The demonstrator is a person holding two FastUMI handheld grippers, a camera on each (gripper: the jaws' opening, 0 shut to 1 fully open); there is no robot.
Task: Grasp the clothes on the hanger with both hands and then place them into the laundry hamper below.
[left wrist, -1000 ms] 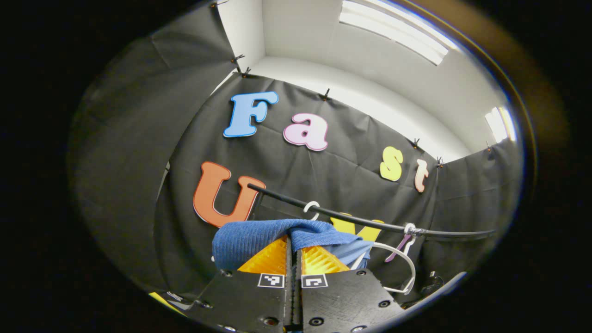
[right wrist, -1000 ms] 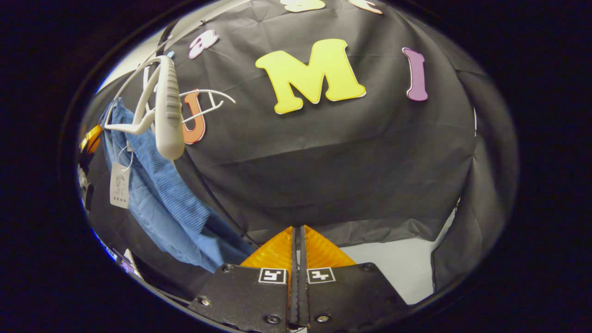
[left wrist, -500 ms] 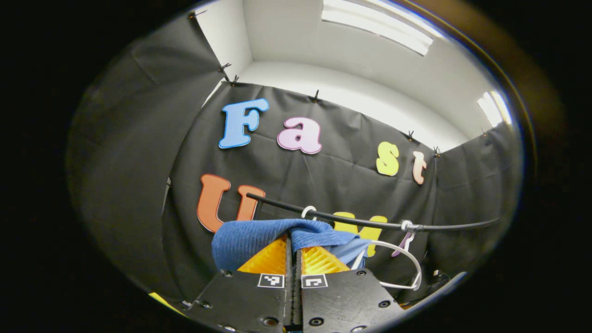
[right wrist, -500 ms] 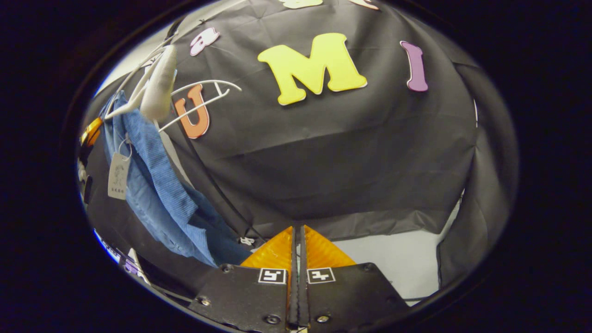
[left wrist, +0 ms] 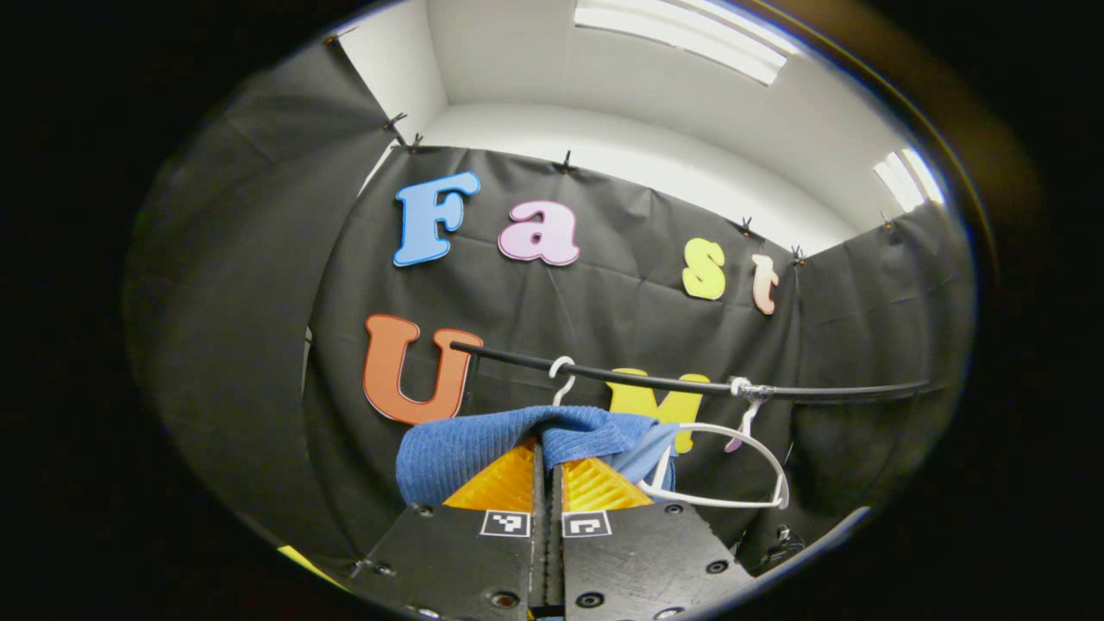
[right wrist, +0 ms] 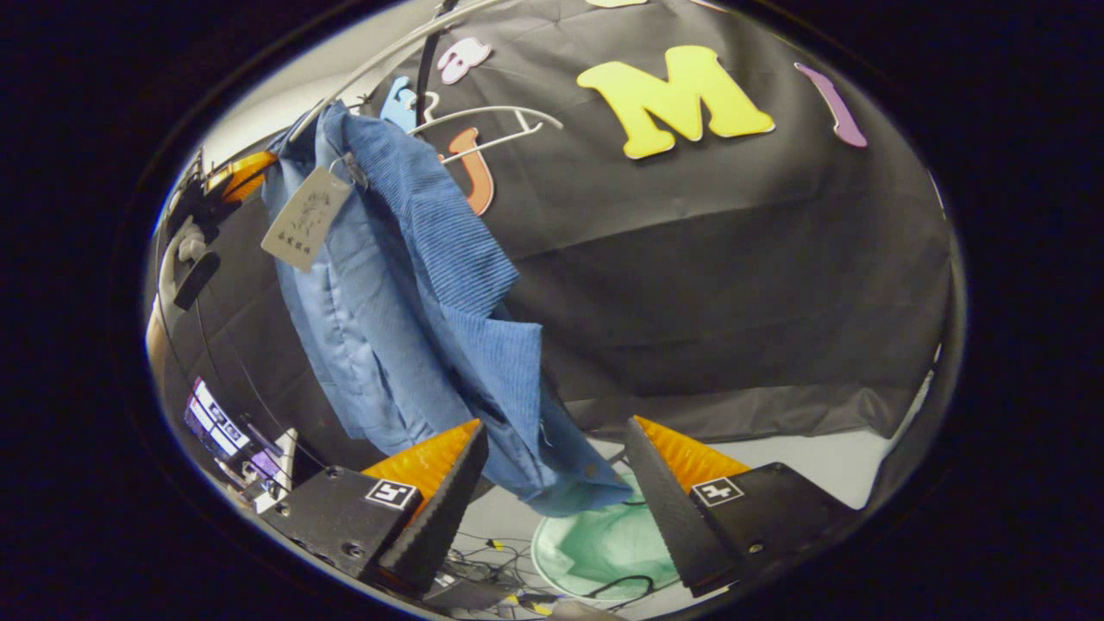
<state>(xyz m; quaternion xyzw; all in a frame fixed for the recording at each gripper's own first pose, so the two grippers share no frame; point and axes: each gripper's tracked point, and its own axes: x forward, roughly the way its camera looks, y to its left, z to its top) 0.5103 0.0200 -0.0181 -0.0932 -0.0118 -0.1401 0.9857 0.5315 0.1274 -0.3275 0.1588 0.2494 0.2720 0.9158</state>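
Left gripper (left wrist: 546, 470) pinches blue shirt (right wrist: 414, 310) near collar, under rail (left wrist: 690, 385). Right gripper (right wrist: 552, 483) spread; shirt hem between fingers, long axis toward 11 o'clock. Green hamper (right wrist: 595, 545), probably, at 6 o'clock.

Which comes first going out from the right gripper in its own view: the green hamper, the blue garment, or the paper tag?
1. blue garment: its lower hem hangs between the open jaws of the right gripper.
2. green hamper: on the floor below, just past the hem.
3. paper tag: up high at the left, near the collar.

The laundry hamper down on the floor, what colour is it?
Pale green; the laundry hamper shows best in the right gripper view.
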